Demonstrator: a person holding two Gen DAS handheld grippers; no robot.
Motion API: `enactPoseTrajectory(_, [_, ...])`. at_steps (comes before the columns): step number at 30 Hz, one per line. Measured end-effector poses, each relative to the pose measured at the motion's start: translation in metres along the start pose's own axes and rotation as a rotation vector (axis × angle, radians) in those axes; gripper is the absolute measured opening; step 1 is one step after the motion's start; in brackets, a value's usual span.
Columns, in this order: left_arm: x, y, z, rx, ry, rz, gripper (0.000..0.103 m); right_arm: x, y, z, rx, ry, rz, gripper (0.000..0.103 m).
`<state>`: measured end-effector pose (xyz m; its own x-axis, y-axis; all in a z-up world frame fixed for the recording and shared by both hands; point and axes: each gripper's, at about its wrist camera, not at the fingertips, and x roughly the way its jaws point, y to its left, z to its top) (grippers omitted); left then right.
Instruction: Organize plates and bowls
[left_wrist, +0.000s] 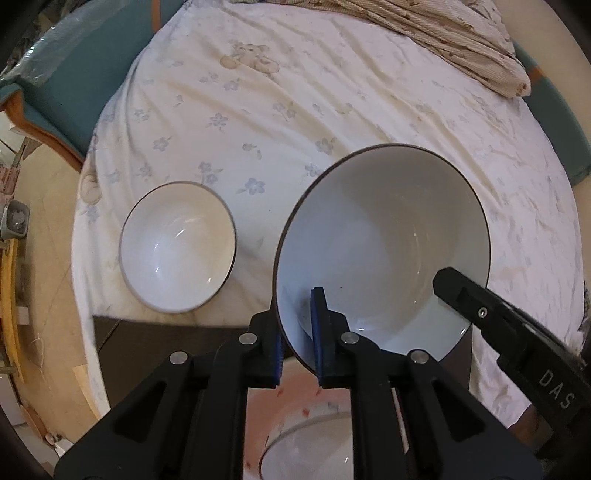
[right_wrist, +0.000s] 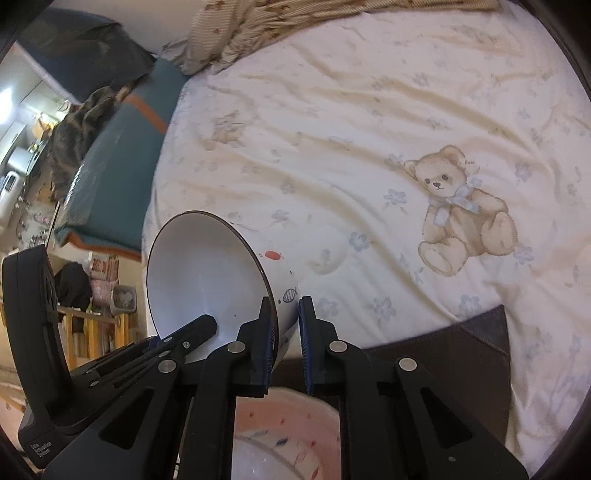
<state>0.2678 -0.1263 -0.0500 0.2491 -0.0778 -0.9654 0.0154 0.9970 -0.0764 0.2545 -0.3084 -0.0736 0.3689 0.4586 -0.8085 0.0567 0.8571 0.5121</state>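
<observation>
A: Right under both cameras, a pink-patterned dish (right_wrist: 288, 432) sits low on a dark mat (left_wrist: 155, 343); just above it the white bowl (left_wrist: 380, 251) hangs tilted in the air, clear of the bedsheet (left_wrist: 277, 92).

B: Who has it?

A: Both. The left gripper (left_wrist: 299, 339) is closed tight on the near rim, one blue pad inside and one outside. The right gripper (right_wrist: 288, 343) pinches the rim further round in the same narrow grip; in the left view only its black finger shows, reaching in over the bowl's lower right edge.

B: So how should the carry go?

A: My read: move the hands together and keep the spacing fixed, since two pinches on one rigid rim will twist it if they drift. Level the bowl before lowering it.

B: Lowering where?

A: Likely into the second white bowl (left_wrist: 177, 247), further out on the sheet to the left, upright and untouched. Centre over it, then set down gently; glazed rims slip and chip.

B: Beyond that?

A: A striped blanket (left_wrist: 443, 40) at the far edge, well apart.
</observation>
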Motion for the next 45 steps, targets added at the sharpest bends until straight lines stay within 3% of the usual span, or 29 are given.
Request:
enactPoseTrajectory(10, [-0.037,0.008,-0.055,0.026,-0.024,-0.002,0.01,-0.038,0.02,-0.051,-0.047,-0.012,-0.014,0.014])
enactPoseTrajectory(21, [-0.053,0.034,-0.11,0.05,-0.031,-0.086,0.012,-0.061,0.045,-0.107,-0.164,0.023,-0.04,0.015])
enactPoseTrajectory(31, [-0.033,0.039,-0.12,0.053,-0.006,-0.147,0.012,-0.048,0.034,-0.128,-0.117,0.059,-0.046,0.015])
enactPoseTrajectory(45, [-0.024,0.026,-0.128,0.125,0.035,-0.083,0.012,-0.021,0.012,-0.15,-0.037,0.203,-0.083,0.015])
